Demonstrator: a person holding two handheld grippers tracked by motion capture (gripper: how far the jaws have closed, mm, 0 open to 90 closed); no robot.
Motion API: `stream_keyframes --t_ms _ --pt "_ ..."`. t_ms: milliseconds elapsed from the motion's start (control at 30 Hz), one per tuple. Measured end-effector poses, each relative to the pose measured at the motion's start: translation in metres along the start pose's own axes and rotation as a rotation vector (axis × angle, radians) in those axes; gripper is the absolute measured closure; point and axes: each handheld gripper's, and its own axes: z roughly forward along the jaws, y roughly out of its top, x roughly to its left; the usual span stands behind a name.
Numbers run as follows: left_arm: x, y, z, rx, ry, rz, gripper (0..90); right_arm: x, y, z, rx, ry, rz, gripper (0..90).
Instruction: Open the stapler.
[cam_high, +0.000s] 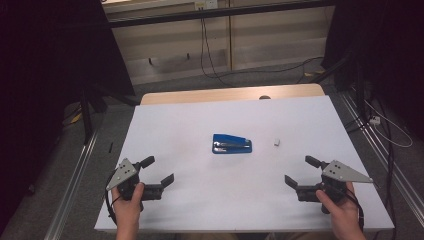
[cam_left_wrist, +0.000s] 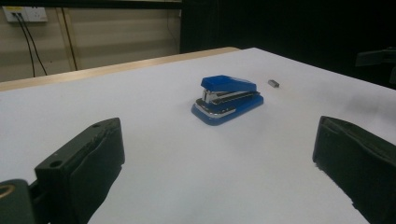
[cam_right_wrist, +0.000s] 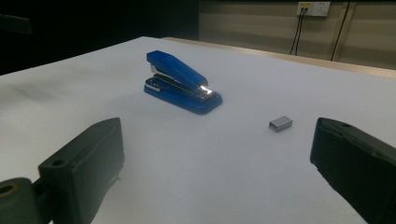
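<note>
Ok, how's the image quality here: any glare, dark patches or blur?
High view: dim and slightly soft, dark surroundings, table evenly lit. Left gripper view: stapler sharp, near jaws blurred, a grey shadow at right. Right gripper view: bright glare on the stapler's metal, staples clear, jaws soft.

A white sheet (cam_high: 200, 200) covers the wooden table (cam_high: 200, 95). Beyond the table's far edge, black cables (cam_high: 205, 50) hang down a pale wall (cam_high: 270, 40) to the grey floor (cam_high: 50, 175).

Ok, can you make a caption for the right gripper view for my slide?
A blue stapler and a small block of staples wait on the white table, framed by the open right hand-held gripper.
</note>
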Motion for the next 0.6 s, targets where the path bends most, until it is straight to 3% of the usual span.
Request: stream_keyframes --t_ms 600 --pt "-0.003 0.004 0.016 0.018 -0.032 0.014 2.2 0.0 0.002 0.003 0.001 0.003 0.001 2.3"
